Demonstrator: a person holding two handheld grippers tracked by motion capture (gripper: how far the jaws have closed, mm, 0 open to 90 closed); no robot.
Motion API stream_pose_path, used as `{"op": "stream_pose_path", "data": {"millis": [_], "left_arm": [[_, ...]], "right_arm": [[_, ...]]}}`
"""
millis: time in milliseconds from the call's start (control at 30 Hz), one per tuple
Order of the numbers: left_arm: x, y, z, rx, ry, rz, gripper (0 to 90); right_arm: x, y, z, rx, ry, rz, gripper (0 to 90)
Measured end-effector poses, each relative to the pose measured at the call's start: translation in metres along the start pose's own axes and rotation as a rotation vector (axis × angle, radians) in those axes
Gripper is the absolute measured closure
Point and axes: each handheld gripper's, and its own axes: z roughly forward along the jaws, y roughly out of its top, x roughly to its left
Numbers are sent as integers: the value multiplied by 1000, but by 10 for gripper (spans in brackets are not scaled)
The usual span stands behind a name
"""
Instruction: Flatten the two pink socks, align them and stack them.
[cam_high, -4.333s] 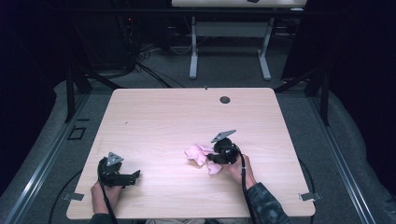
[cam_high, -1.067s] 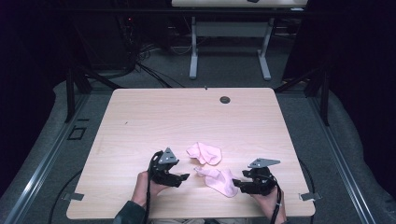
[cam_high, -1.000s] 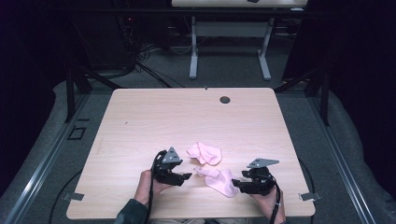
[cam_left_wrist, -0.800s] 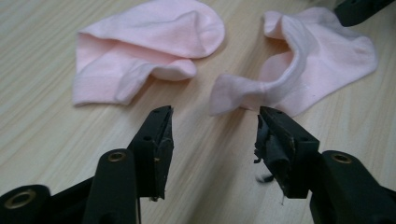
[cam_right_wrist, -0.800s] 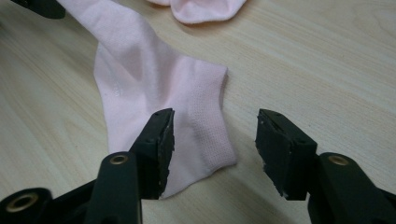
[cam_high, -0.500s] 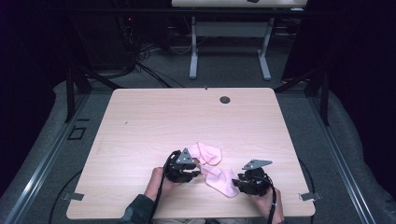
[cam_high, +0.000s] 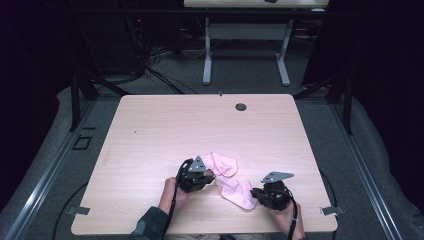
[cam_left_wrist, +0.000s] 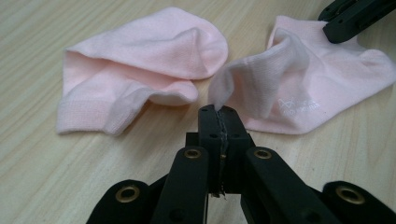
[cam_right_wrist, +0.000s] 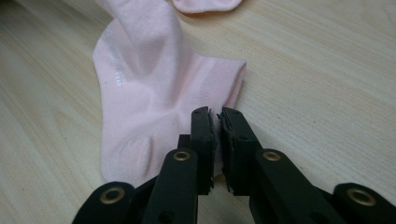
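Pink knit sock (cam_high: 239, 192), low and right of centre in the high view, lies flat on the table (cam_high: 150, 130). Left gripper (cam_left_wrist: 219, 112) has just closed onto a lifted corner; right gripper (cam_right_wrist: 214, 115) has just closed onto the cuff edge. Judged light, limp, stretchy; edges give the best hold. A second sock (cam_left_wrist: 140, 65) lies crumpled just behind. How deep the cloth sits in the pads is hidden.

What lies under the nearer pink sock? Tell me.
Under the nearer pink sock shows only the wooden table; the other sock lies beside it. Whatever its fabric covers stays hidden.
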Motion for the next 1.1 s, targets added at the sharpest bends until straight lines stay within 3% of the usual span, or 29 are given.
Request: {"op": "stream_pose_path", "data": {"millis": [200,333,367,400,467,500,533,567,600,667,700,733,800,833,867,900,933,967,1067,1100], "left_arm": [[-5,-1,-19,-12,-3,-21,898],[-10,-3,-39,-8,-27,-56,898],[-13,-5,-49,-3,-47,-86,897],[-13,-5,-49,-3,-47,-86,898],[-16,-8,-59,7,-68,-118,898],[-19,-11,-68,16,-106,-170,898],[-19,-11,-68,16,-106,-170,898],[-21,-15,-77,44,-144,-228,898],[-21,-15,-77,44,-144,-228,898],[-21,-20,-82,65,-181,-287,897],[-19,-23,-83,67,-200,-321,897],[-15,-30,-81,87,-193,-358,895],[-12,-34,-77,100,-171,-377,892],[-6,-41,-68,117,-144,-399,866],[-6,-41,-68,117,-144,-399,814],[-3,-43,-65,124,-118,-411,814],[-1,-45,-63,130,-110,-423,740],[2,-46,-62,126,-83,-413,675],[2,-45,-64,116,-76,-406,543],[0,-42,-65,92,-65,-389,497]], "right_arm": [[-1,-1,-11,-48,4,4,847],[0,3,-27,-88,4,5,847],[1,4,-34,-101,8,9,847],[1,4,-34,-101,8,9,847],[3,6,-43,-112,31,17,847],[4,7,-46,-113,42,21,847],[6,8,-49,-111,55,22,847],[8,9,-51,-102,71,25,847],[8,9,-51,-102,71,25,847],[10,10,-52,-95,92,33,846],[10,12,-46,-63,103,42,843],[9,13,-40,-50,91,44,842],[8,13,-32,-29,93,50,839],[7,14,-15,6,62,30,818],[7,14,-15,6,62,30,818],[8,14,-7,22,30,22,794],[7,14,-1,28,11,9,749],[7,15,2,22,16,13,679],[7,14,-2,-6,9,13,628],[7,14,-8,-17,4,14,603]]}}
